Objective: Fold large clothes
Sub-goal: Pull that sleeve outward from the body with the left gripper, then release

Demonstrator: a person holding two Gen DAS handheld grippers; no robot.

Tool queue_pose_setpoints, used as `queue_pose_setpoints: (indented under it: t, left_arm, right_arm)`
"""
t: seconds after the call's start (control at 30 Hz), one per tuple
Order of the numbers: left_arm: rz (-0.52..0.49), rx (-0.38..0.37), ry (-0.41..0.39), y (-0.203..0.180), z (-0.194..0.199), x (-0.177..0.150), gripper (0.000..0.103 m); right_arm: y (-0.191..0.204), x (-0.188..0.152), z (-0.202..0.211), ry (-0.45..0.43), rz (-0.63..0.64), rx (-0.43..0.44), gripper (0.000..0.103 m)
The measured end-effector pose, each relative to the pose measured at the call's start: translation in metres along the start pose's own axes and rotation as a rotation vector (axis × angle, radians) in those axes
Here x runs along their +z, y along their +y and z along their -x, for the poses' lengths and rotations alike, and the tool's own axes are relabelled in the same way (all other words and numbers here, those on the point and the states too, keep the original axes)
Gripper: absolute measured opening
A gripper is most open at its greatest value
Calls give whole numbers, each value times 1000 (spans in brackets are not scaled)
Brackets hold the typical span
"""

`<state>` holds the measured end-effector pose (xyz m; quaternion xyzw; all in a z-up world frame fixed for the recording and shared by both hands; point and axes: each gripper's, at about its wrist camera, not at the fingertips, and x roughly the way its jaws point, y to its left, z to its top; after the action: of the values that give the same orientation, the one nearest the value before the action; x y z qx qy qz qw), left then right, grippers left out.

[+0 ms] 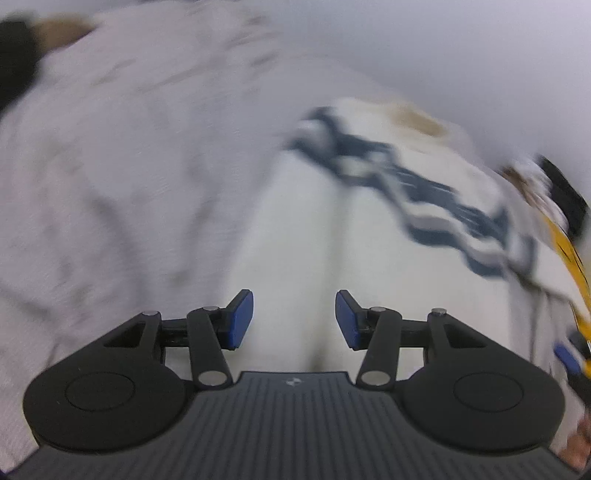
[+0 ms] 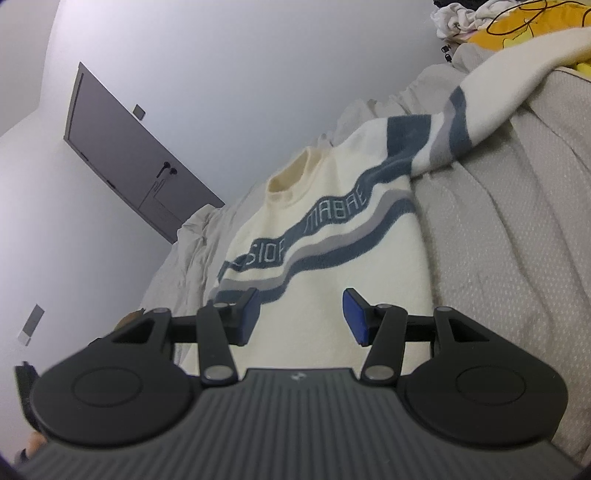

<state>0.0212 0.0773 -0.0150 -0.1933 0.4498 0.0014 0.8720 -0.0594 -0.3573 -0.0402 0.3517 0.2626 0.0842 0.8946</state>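
Both grippers' fingers [image 1: 240, 319] [image 2: 356, 317] parted, empty, above sweater [image 2: 332, 266].

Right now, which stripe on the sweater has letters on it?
The top dark blue stripe on the cream sweater: pale letters run along it. The grey stripe and lower blue stripe beneath are plain.

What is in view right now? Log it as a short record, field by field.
garment: cream sweater with wavy blue and grey bands, lying flat, front up
surface: grey bedding
sleeve: one sleeve stretched out to the side, over the bedding
collar: at the far end from the right gripper
left gripper: open, nothing between the pads, above the sweater's plain part; view blurred
right gripper: open, nothing between the pads, at the hem end of the sweater
background: yellow item and other clothes piled beyond the sleeve
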Motion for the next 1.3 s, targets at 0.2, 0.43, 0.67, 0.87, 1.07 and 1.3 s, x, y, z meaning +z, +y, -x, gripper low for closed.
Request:
queue_pose_setpoints:
  t: [0.2,0.43,0.67,0.87,1.07,1.3]
  left_arm:
    - [144,34,23,41,-26,2,55]
    - [123,27,62,29,-60,-3,55]
    - [6,-124,-41,8,-29,-21,43]
    - [26,-93,60,3,-48,-35,39]
    - [102,8,-1,14,-46,-33,8]
    - [238,-16,-156,42,-1,-12,7]
  right_arm:
    - [-1,-3,-7,30,-17,-1,53]
    - [-2,-8,-14,69,-34,-2,53]
    - [0,-12,-21,94,-22,-34,53]
    - [2,-14,-19,98,-25,-20,53]
    - [5,-17,-20,101,-5,-56,53]
    - [14,-23,-22,119,49,-83,53]
